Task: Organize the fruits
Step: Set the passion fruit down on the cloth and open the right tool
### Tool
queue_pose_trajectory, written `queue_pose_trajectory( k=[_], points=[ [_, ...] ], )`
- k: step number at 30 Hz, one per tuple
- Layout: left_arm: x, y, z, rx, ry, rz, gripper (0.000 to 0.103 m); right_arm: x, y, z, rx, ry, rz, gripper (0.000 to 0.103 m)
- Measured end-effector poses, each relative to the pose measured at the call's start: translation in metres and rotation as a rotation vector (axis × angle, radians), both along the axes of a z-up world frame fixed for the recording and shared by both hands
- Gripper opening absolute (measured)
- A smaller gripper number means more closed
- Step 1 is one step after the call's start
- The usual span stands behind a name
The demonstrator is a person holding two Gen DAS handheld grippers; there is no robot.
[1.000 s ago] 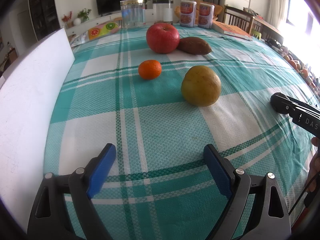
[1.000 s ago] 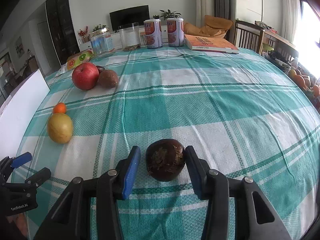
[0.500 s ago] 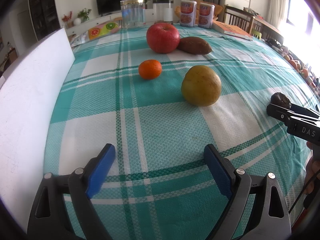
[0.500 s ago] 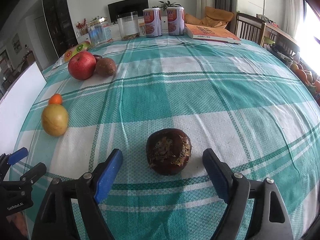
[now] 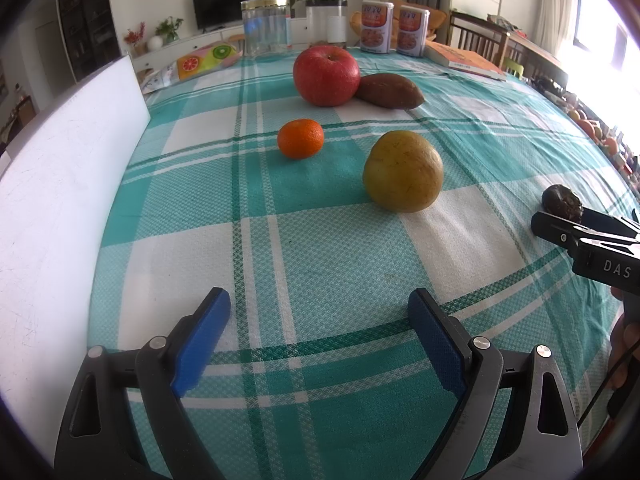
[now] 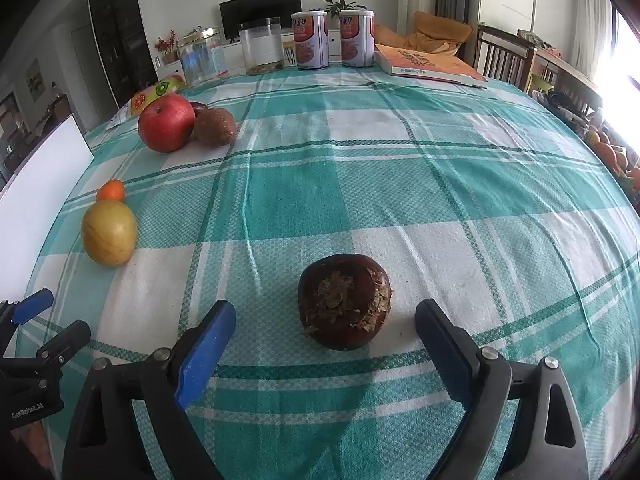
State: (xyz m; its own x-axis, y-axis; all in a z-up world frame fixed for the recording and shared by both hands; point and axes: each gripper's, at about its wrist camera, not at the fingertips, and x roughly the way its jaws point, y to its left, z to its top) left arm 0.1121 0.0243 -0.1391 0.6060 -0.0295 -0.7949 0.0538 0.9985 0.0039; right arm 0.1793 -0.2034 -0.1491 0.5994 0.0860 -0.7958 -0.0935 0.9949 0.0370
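The right gripper (image 6: 324,344) has its jaws spread wide, and a dark brown fruit (image 6: 345,301) sits on the tabletop (image 6: 400,184) just ahead of them, between the two blue pads (image 6: 206,350) but touching neither. The fruit is round, glossy maroon-brown, with a rough patch of dry tan flakes across its near face. It rests on a white square of the teal plaid cloth, in the near middle of the scene.

The left gripper (image 5: 320,344) also has its jaws wide apart, and they hold nothing; only plaid cloth lies between them. In the left wrist view the same dark fruit shows at the far right edge, right behind the tip of the right gripper.

Farther out on the left side, a yellow-green round fruit (image 5: 403,171) with a speckled, dull skin stands alone, and a small bright orange tangerine (image 5: 300,138) lies just beyond it to the left, apart from it. Farther still, a big red apple (image 5: 326,75) touches a brown, pointed sweet potato (image 5: 389,91) on its right. A white board (image 5: 52,184) runs along the left edge of the tabletop.

At the far edge stand a clear jar (image 6: 262,46), two printed cans (image 6: 310,42) and an orange book (image 6: 430,66).
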Motion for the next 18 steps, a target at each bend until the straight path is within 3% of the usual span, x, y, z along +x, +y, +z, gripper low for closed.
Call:
queue_pose_trajectory(
  k=[18],
  points=[
    [0.0000,0.0004,0.0001,-0.002,0.003,-0.009,0.092,-0.0006,0.0000,0.0001,0.000,0.000,0.001,0.093]
  ],
)
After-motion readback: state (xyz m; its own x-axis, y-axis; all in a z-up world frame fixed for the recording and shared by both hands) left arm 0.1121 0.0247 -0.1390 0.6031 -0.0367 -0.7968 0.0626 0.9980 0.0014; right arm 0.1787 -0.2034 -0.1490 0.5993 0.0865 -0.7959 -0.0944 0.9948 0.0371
